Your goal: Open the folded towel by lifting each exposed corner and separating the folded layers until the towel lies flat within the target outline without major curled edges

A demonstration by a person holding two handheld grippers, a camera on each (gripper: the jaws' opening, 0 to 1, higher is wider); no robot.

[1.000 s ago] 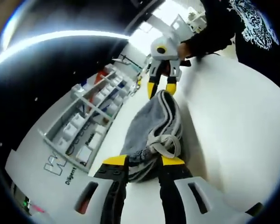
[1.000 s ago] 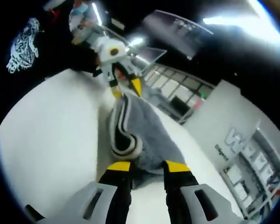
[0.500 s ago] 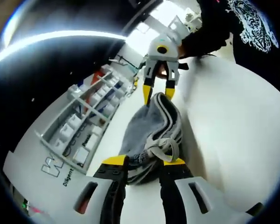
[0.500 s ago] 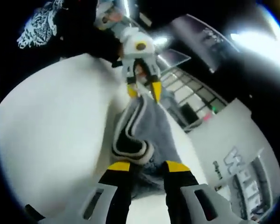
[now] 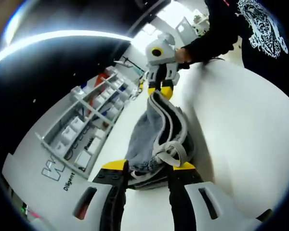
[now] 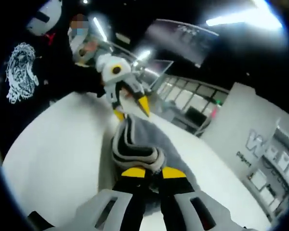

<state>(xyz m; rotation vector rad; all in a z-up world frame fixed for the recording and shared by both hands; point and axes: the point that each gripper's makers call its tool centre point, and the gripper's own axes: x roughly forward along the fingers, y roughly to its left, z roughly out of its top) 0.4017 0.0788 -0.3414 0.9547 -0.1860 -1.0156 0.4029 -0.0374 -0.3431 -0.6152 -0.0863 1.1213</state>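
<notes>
The grey towel [image 5: 156,132] is hanging bunched above the white bench [image 5: 241,120], each end pinched by the left gripper [image 5: 149,168] and right gripper [image 6: 148,172]; unfolding seems barely begun.

A lab or workshop hall, by its looks. A white table [image 5: 241,120] stands under long ceiling strip lights [image 5: 62,37]. Beside it, a white wall [image 5: 43,159] with printed lettering [image 5: 67,179] carries shelves [image 5: 94,113] of sorted bins. The right gripper view shows glass-walled partitions [image 6: 183,98] further back.
</notes>
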